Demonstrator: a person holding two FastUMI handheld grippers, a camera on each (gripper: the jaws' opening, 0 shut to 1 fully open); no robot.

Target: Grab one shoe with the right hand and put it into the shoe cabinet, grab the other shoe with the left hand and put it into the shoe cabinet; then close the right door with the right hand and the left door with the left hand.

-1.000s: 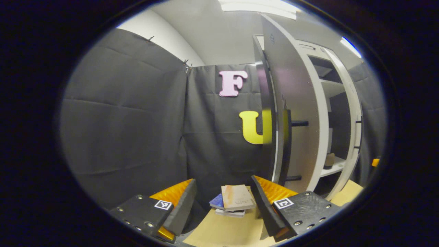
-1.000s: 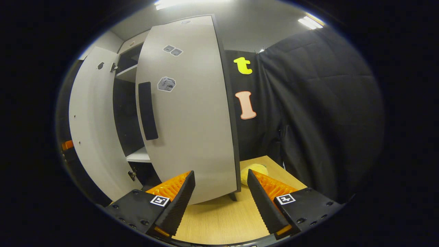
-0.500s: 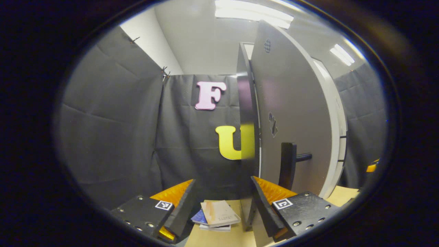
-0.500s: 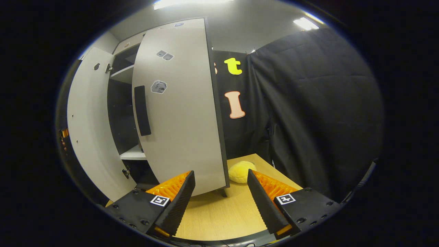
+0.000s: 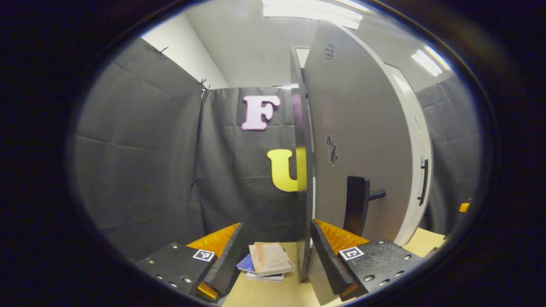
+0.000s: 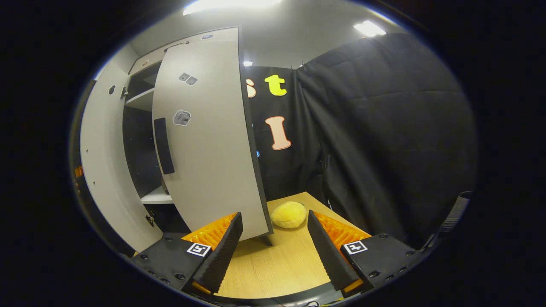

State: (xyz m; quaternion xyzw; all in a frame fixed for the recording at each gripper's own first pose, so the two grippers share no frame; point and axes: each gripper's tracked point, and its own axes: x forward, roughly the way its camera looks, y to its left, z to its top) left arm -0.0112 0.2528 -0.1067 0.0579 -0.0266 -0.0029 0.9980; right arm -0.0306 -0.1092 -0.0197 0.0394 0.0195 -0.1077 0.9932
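Note:
In the left gripper view the cabinet's grey left door (image 5: 362,128) stands nearly edge-on, its black handle (image 5: 356,204) just beyond my right finger. My left gripper (image 5: 277,224) is open, and the door's front edge (image 5: 302,179) rises between its fingers, close to the right one. Farther right is the right door (image 5: 420,140). In the right gripper view the right door (image 6: 204,136) with its black handle (image 6: 164,146) stands ajar in front of the cabinet's dark inside and a white shelf (image 6: 154,197). My right gripper (image 6: 274,214) is open and empty, low in front of that door's lower corner.
A stack of books (image 5: 268,261) lies on the wooden table (image 5: 273,294) by the left door's foot. A yellow plush ball (image 6: 289,214) rests on the table (image 6: 277,268) right of the right door. Black cloth walls close in on both sides.
The left door has swung toward the cabinet, hiding the shelves from the left gripper view. The right gripper view has drawn back and turned right, bringing the plush ball into full sight.

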